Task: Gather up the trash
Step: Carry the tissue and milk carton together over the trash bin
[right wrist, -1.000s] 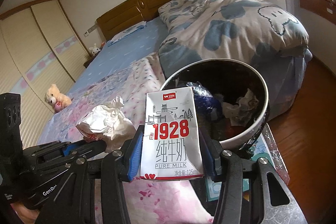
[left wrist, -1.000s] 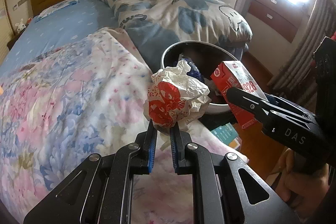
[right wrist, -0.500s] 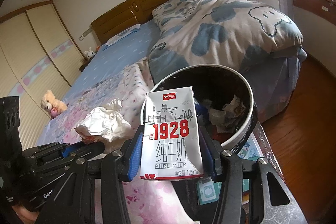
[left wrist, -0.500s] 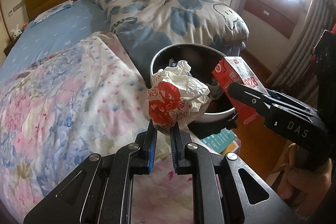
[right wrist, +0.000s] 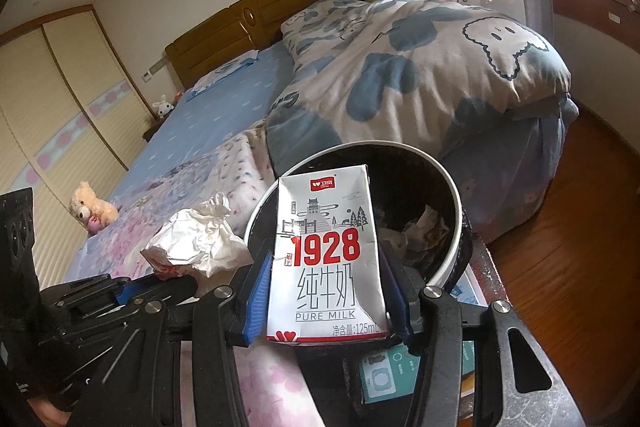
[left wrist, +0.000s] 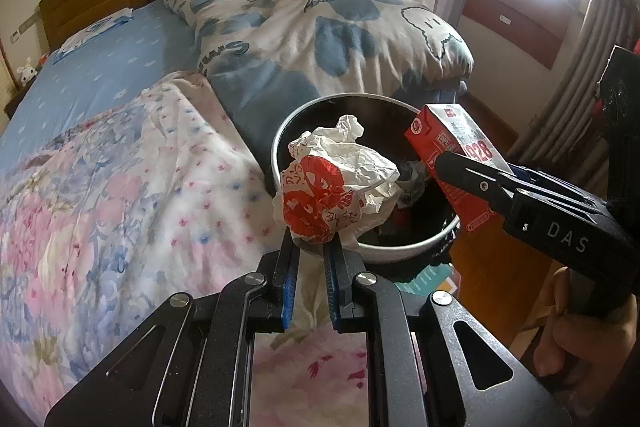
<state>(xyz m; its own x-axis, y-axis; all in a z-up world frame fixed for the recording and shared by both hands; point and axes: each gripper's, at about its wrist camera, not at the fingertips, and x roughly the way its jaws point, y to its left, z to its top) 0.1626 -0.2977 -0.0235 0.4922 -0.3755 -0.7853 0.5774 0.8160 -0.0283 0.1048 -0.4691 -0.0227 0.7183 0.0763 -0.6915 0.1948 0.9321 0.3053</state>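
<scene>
My left gripper [left wrist: 311, 247] is shut on a crumpled white and red paper wrapper [left wrist: 336, 187], held over the near rim of the round trash bin [left wrist: 320, 107]. My right gripper [right wrist: 326, 259] is shut on a red and white "1928" milk carton [right wrist: 326, 259], held upright in front of the bin [right wrist: 454, 195]. The carton [left wrist: 452, 147] and right gripper also show in the left wrist view, at the bin's right rim. The wrapper [right wrist: 196, 243] and left gripper [right wrist: 160, 277] show at the left of the right wrist view. The bin holds crumpled trash [right wrist: 420, 231].
The bin stands beside a bed with a floral quilt [left wrist: 100, 207] and a blue-patterned duvet [left wrist: 328, 19]. A teal packet [right wrist: 380, 375] lies under the bin. A teddy bear [right wrist: 90, 207] sits on the bed. Wooden floor [right wrist: 580, 227] is to the right.
Both grippers have moved closer to the bin with their loads. The wrapper now hangs over the bin's opening and the carton is at its rim.
</scene>
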